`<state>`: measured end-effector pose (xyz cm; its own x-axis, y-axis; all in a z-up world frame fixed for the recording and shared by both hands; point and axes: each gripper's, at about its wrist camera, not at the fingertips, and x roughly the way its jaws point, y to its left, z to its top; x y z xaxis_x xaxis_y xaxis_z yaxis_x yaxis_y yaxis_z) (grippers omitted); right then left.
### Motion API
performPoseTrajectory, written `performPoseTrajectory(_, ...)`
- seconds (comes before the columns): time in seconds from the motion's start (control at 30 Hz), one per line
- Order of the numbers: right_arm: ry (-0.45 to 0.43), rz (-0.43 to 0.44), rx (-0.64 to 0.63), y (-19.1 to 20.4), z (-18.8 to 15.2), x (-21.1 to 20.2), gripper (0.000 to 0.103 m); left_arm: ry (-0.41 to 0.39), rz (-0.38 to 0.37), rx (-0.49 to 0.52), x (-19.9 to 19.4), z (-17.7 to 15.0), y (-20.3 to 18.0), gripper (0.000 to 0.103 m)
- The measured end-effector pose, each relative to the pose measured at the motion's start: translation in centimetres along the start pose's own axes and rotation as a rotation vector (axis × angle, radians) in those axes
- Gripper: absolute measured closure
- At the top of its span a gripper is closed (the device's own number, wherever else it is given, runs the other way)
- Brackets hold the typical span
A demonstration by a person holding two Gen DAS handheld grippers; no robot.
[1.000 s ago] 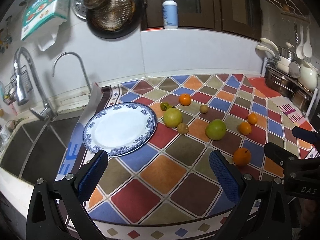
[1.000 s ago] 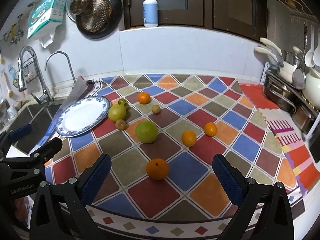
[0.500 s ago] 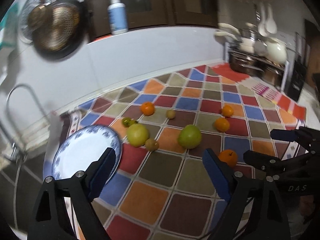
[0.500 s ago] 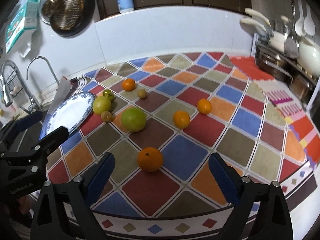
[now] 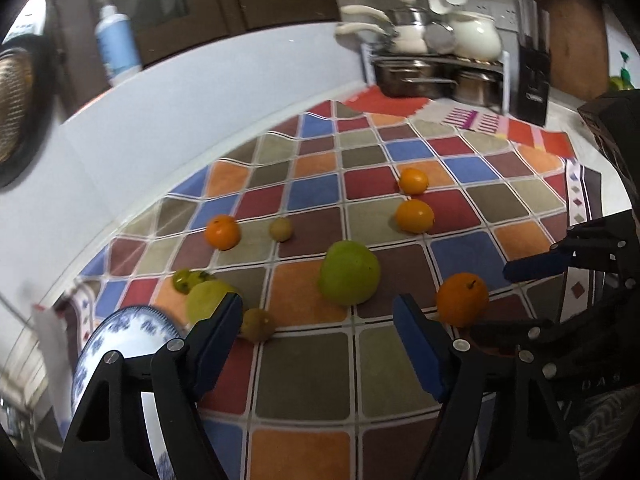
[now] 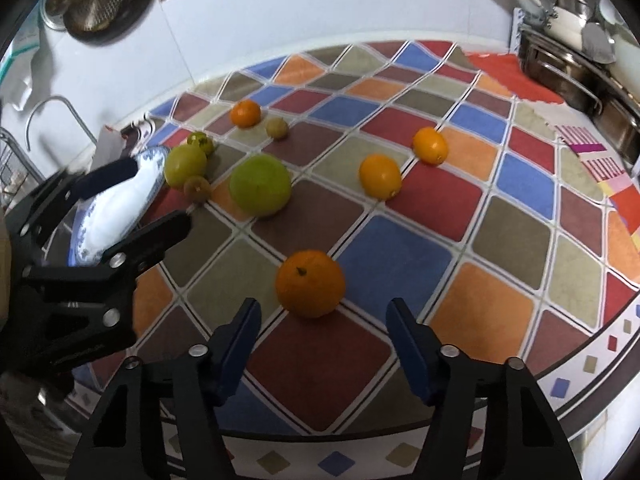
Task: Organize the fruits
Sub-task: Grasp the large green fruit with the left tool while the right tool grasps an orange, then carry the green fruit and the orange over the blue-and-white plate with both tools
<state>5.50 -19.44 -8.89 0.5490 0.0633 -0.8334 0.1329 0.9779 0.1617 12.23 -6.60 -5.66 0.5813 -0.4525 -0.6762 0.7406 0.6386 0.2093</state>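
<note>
Several fruits lie on the colourful checked cloth. A large orange [image 6: 310, 289] sits just ahead of my open, empty right gripper [image 6: 322, 312]; it also shows in the left wrist view [image 5: 462, 299]. A big green fruit [image 5: 349, 278] [image 6: 260, 185] lies ahead of my open, empty left gripper [image 5: 318, 312]. A yellow-green fruit [image 5: 206, 300] and a small brown fruit [image 5: 257, 324] sit beside the blue-and-white plate [image 5: 120, 330] [image 6: 120, 208]. Two small oranges [image 6: 380, 176] [image 6: 430, 146], another orange [image 6: 245, 113] and other small fruits lie farther back.
A rack of steel pans and white pots [image 5: 436, 64] stands at the back right. A sink tap [image 6: 56, 106] is at the left beyond the plate. A white backsplash wall [image 6: 320, 12] runs behind. The counter's front edge [image 6: 560, 408] is close to the right gripper.
Both grippers have moved forward and lower toward the fruits. The left view has swung to the right, so the plate is now at its lower left. Both stay open.
</note>
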Motion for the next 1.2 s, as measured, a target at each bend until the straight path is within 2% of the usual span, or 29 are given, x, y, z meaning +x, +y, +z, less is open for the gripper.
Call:
performPoseTrajectory(0.17,0.029,-0.008,-0.019,0.6,0.0,1.2,0.048,0.007,-0.063,0.040,2.1,0.3,0.2,0.029)
performPoseTrajectory(0.37,0.021,-0.018,-0.023,0.6,0.3,1.9,0.053,0.023,-0.129,0.062,4.1,0.6,-0.1,0.031)
performPoseTrajectory(0.5,0.021,-0.002,-0.015,0.4,0.7,2.4,0.055,0.027,-0.138,0.072,5.3,1.1,-0.3,0.035)
performPoseTrajectory(0.57,0.013,0.005,-0.015,0.3,0.9,2.5,0.061,0.035,-0.144,0.069,5.8,1.2,-0.4,0.037)
performPoseTrajectory(0.63,0.010,0.005,-0.014,0.3,1.0,2.6,0.061,0.051,-0.151,0.065,6.4,1.4,-0.5,0.040)
performPoseTrajectory(0.73,0.008,0.006,0.002,-0.1,1.1,2.6,0.061,0.066,-0.155,0.064,6.9,1.4,-0.7,0.046)
performPoseTrajectory(0.8,0.004,-0.002,0.015,-0.6,1.2,2.6,0.061,0.068,-0.152,0.055,7.0,1.4,-0.7,0.054)
performPoseTrajectory(0.97,-0.004,-0.011,0.030,-1.1,1.4,2.6,0.061,0.067,-0.138,0.039,7.0,1.4,-0.7,0.055)
performPoseTrajectory(1.2,-0.016,-0.005,0.030,-1.3,1.5,2.4,0.061,0.059,-0.145,-0.034,6.0,1.2,-0.1,0.058)
